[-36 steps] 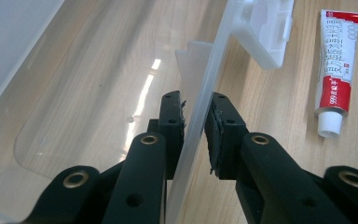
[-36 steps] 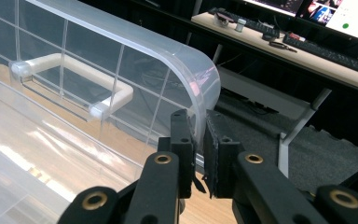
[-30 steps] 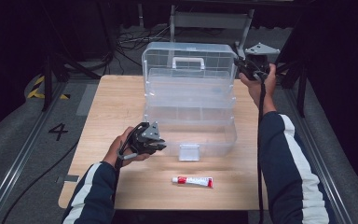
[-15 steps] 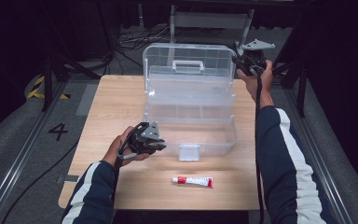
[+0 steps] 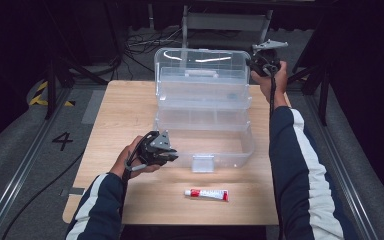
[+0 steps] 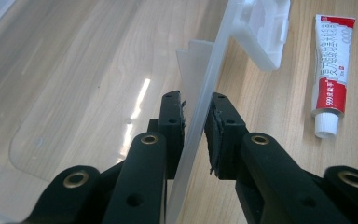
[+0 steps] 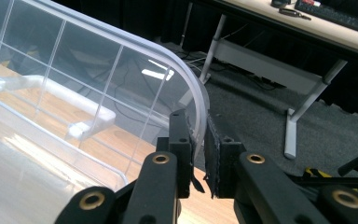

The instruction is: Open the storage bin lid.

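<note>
Red-white tube (image 6: 330, 70) beside clamped box wall (image 6: 200, 116)

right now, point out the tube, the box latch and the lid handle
tube (image 5: 206, 194), high view, on the middle of its red and white body
box latch (image 5: 203, 163), high view, on the flap at the front wall
lid handle (image 5: 200, 73), high view, on the bar of the handle
</note>
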Tool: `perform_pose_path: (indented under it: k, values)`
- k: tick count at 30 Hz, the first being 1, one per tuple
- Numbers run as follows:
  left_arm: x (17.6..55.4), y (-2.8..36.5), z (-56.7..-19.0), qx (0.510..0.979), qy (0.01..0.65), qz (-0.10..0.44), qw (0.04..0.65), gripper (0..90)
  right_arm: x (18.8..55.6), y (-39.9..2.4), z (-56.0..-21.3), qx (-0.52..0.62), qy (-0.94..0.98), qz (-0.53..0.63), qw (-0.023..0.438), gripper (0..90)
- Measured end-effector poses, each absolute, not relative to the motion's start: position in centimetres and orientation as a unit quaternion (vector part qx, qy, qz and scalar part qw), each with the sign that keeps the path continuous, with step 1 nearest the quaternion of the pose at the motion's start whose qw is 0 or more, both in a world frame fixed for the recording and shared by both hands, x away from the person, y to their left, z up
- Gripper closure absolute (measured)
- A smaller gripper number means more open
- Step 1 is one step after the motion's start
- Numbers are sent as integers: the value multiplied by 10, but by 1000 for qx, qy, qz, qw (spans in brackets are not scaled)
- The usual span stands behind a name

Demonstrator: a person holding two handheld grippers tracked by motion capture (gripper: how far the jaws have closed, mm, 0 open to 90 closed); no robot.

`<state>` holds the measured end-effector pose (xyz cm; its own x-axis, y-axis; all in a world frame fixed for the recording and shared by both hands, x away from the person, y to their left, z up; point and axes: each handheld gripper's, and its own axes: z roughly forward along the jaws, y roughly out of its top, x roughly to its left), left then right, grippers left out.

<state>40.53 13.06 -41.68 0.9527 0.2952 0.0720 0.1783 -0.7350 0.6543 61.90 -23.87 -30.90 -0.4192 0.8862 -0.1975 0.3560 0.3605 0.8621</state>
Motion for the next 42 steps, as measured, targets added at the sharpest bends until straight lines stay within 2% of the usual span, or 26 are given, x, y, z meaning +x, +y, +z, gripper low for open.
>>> perform_pose_path:
  k: [24,42]
  values:
    - [405,132,-420,921,135,83,355,768,651,-236,-320,440,768,351,305,812]
    - [406,129,-421,923,138,84,350,754,665,-231,-326,443,784,316,297,802]
